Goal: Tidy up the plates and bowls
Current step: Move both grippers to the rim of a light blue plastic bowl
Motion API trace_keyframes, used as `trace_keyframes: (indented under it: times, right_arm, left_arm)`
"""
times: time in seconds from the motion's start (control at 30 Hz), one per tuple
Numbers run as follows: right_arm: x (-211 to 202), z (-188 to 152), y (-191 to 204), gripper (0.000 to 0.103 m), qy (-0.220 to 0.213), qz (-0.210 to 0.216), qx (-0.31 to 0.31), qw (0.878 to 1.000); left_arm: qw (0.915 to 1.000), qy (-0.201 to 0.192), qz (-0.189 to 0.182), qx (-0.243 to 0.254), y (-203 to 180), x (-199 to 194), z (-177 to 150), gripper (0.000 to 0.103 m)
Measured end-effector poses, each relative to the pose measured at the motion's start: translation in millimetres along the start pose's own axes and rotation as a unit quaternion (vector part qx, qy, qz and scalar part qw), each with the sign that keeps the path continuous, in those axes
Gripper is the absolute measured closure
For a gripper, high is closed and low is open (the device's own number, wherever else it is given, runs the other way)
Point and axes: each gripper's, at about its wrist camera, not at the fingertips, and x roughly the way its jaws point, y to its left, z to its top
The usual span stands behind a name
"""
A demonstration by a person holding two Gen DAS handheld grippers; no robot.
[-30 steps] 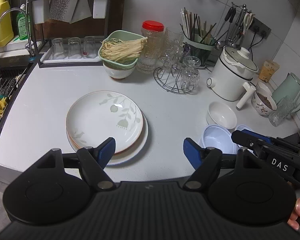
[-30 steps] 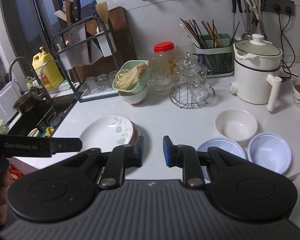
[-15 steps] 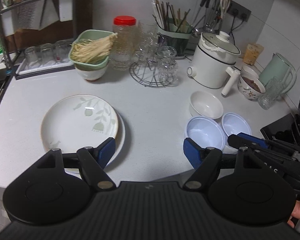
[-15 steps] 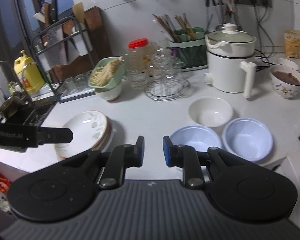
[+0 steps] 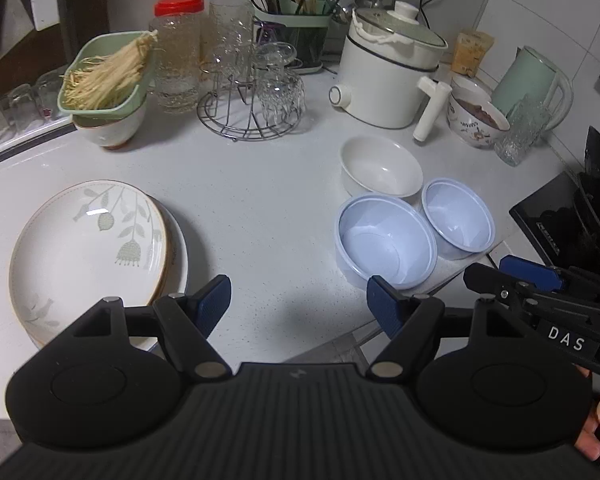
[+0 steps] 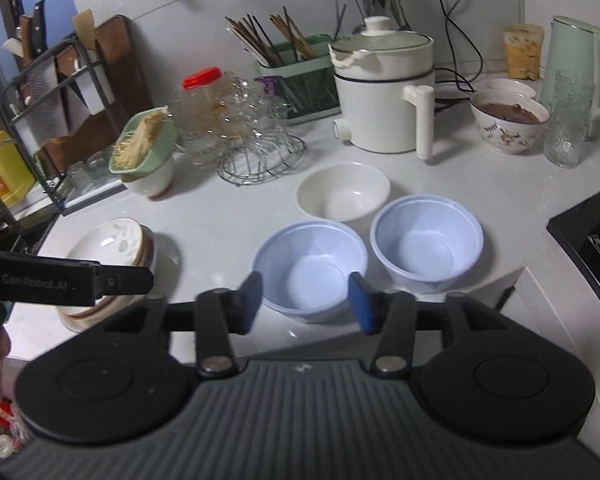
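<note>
Hovering over the near edge of the white tabletop point(image 5: 260, 200), the left claw point(image 5: 298, 304) stands wide apart with nothing between its blue pads, only bare surface showing in the gap. Just to its left lies a stack of plates point(image 5: 88, 240), the top one white with a pale leaf-and-bird pattern and a thin brown rim. To its right sit three bowls close together: a large pale-blue bowl point(image 5: 384, 240) nearest the edge, a smaller pale-blue bowl point(image 5: 458, 218) just beside it, and a white bowl point(image 5: 380, 166) behind them, all upright and empty. The right claw point(image 6: 306, 302) is opening, its pads standing apart on either side of the near rim of the large pale-blue bowl point(image 6: 310, 268) without pressing on it. In that view the plate stack point(image 6: 112, 252) lies to the left, partly hidden by the black body of the other gripper. Farther back stand a wire rack of upturned glasses point(image 5: 256, 92), a green basket of enoki mushrooms point(image 5: 108, 72) set on a bowl, and a white electric pot point(image 5: 388, 76).
</note>
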Motion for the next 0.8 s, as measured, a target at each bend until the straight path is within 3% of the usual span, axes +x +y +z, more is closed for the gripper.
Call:
trace_keyframes:
  times: [0.43, 0.57, 0.7, 0.8]
  right_arm:
    - [28.4, -19.4, -22.3, 0.05, 0.014, -0.048, 0.062, 0.997]
    - [37.3, -21.3, -25.2, 0.05, 0.013, -0.043, 0.079, 0.996]
    - [44.6, -22.3, -26.8, 0.059, 0.018, -0.036, 0.082, 0.996]
    - [49.0, -20.5, -27.7, 0.06, 0.013, -0.033, 0.082, 0.996]
  left_arm:
    - [0.9995, 0.021, -0.021, 0.012, -5.7, 42.6, 14.6, 0.024]
    - [0.9988, 0.034, -0.034, 0.003, -5.3, 60.6, 15.4, 0.024]
    - [0.9975, 0.049, -0.05, -0.005, -2.8, 77.0, 14.3, 0.025]
    - [0.9965, 0.053, -0.064, -0.012, -1.3, 87.3, 16.6, 0.026]
